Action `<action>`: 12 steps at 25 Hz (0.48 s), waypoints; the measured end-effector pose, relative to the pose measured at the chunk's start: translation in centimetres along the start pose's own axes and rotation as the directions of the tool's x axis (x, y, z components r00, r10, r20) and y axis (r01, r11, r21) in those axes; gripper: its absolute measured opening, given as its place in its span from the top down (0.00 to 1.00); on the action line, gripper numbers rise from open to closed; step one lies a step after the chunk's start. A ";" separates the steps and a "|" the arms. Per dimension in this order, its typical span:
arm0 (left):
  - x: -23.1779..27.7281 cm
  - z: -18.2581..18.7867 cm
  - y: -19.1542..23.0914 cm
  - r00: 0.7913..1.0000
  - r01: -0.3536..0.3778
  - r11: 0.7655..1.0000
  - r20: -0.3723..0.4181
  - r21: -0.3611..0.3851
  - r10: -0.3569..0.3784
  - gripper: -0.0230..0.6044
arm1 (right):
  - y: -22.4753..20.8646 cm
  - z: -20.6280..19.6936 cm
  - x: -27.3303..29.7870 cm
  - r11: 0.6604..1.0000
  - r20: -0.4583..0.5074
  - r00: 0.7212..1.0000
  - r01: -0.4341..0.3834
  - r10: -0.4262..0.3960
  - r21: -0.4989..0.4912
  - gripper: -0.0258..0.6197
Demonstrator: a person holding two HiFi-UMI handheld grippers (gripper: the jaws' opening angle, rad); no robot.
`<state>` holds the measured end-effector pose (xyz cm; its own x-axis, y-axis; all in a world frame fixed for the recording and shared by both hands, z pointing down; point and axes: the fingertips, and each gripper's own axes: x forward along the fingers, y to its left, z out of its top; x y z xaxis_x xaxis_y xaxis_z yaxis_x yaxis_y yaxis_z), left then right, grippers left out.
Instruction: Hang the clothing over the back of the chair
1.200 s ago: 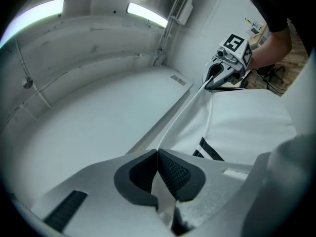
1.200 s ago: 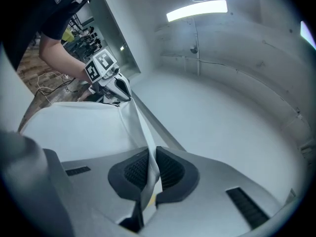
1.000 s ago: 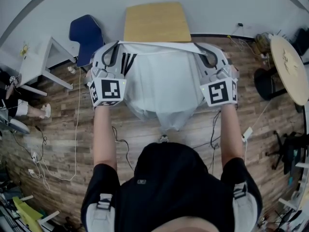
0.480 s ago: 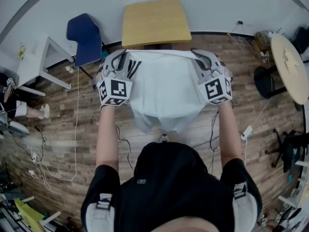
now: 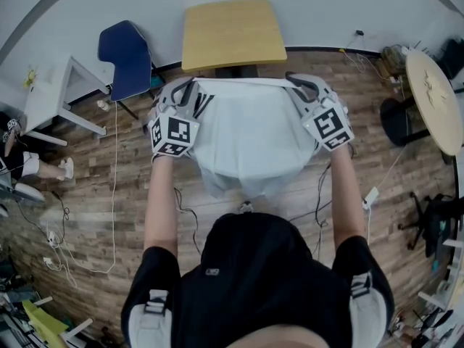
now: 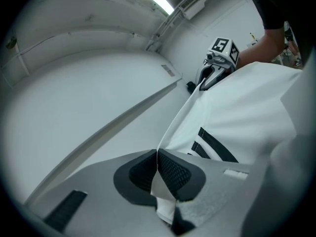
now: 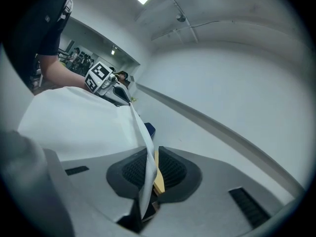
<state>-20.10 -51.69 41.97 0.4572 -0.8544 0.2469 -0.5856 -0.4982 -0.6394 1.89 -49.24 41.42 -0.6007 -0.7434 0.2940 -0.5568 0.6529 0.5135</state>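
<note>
"Where's the clothing [image 5: 246, 133]?"
"Stretched between my hands, top hem at the chair [image 5: 232, 35], near edge. My left fingers [image 6: 174, 174] pinch one corner; my right fingers [image 7: 174, 171] are opening, hem between them."
"Handling?"
"Looks light, limp; I'd hold corners."

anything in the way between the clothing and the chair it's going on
Nothing visible. The clothing is stretched between the left gripper and the right gripper, whose jaws are opening with cloth between them. Its top edge lies right by the wooden chair. The blue chair stands off to the left.
</note>
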 end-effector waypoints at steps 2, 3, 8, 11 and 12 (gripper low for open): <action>0.1 -0.1 0.0 1.000 0.010 1.000 0.005 0.001 -0.010 0.95 | 0.0 -0.1 0.2 1.000 -0.008 1.000 -0.010 0.010 0.004 0.92; 0.2 -0.2 0.0 1.000 0.015 1.000 0.007 0.003 -0.015 0.95 | 0.1 -0.2 0.3 1.000 -0.009 1.000 -0.016 0.016 0.006 0.91; 1.0 -1.8 -0.5 0.998 0.051 0.998 -0.028 0.027 -0.050 0.89 | 0.3 -1.0 1.0 0.998 -0.040 0.997 -0.061 0.061 0.012 0.85; 1.3 -2.8 -0.6 0.997 0.055 0.998 -0.056 0.035 -0.053 0.87 | 0.4 -1.2 1.3 0.996 -0.046 0.995 -0.091 0.091 -0.001 0.83; 1.4 -3.2 -0.5 0.996 0.050 0.998 -0.073 0.045 -0.046 0.87 | 0.4 -1.6 1.4 0.994 -0.056 0.993 -0.107 0.106 -0.002 0.81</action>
<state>-21.31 -53.11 44.99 0.4335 -0.8389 0.3291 -0.5316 -0.5329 -0.6583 1.72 -50.21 43.34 -0.6234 -0.6768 0.3916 -0.4881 0.7281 0.4812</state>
